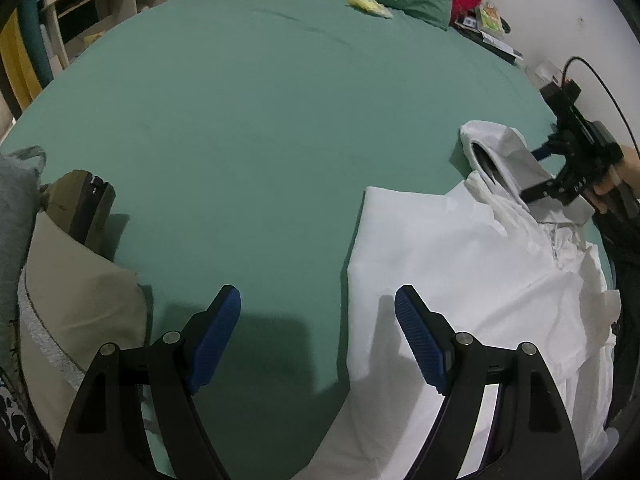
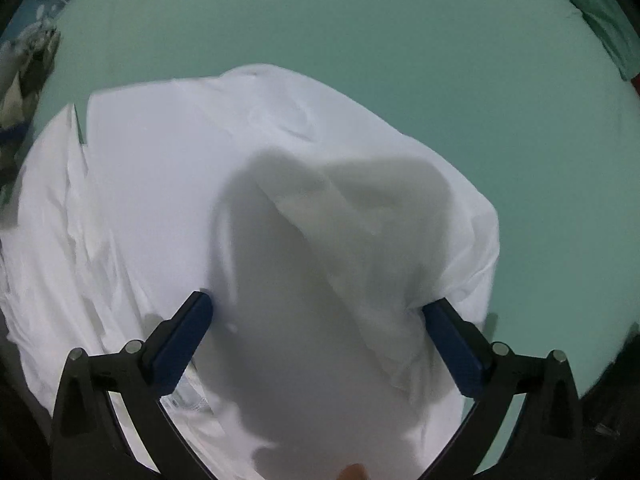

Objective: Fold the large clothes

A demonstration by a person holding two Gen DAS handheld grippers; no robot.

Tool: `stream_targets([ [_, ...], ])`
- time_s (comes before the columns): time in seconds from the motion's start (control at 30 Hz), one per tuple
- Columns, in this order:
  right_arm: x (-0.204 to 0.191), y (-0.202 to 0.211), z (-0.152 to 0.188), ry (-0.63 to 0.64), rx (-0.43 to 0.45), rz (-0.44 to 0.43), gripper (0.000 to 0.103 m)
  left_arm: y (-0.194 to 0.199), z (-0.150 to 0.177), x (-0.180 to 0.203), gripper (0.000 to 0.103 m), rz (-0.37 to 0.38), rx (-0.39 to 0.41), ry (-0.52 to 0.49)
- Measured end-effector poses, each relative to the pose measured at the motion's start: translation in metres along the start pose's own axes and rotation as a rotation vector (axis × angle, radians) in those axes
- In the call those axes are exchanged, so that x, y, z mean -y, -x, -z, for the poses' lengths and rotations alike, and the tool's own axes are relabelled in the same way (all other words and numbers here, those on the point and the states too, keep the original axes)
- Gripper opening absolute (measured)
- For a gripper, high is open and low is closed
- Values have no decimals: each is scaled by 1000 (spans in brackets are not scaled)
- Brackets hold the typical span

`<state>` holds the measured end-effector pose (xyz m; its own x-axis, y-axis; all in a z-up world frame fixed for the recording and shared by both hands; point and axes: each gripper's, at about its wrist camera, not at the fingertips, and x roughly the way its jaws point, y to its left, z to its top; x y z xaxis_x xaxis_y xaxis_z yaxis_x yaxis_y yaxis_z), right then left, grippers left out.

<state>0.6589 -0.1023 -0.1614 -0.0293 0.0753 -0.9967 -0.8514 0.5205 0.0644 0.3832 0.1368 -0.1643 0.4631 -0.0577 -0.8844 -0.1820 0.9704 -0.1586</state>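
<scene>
Left gripper (image 1: 318,340): jaws wide apart over the green bedsheet (image 1: 260,120), holding nothing, right blue pad (image 1: 420,344) above the edge of the white hooded garment (image 1: 460,264) spread flat at the bed's right side. Right gripper (image 2: 318,336): jaws spread wide around a raised bunch of that white cloth (image 2: 320,240), which touches both pads; grip on it impossible to tell. No readable brand or label on the garment; faint pale marks on the right gripper's body (image 1: 580,188), too small to read.
</scene>
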Motion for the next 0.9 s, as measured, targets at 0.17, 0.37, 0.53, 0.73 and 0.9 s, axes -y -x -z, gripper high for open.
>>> stream_targets([
  [0.17,-5,-6,-6,-15,7,-2,103,-2,0,0,83,9,-7,-5],
  [0.37,-34,6,4,27,55,25,48,0,3,3,83,17,-6,-21],
  [0.53,-93,14,5,145,91,212,24,5,5,4,83,17,6,-20],
  [0.73,-174,11,33,336,223,885,24,17,7,0,83,29,26,-5],
  [0.9,-237,-42,86,336,319,1173,28,32,7,-7,83,43,57,9],
])
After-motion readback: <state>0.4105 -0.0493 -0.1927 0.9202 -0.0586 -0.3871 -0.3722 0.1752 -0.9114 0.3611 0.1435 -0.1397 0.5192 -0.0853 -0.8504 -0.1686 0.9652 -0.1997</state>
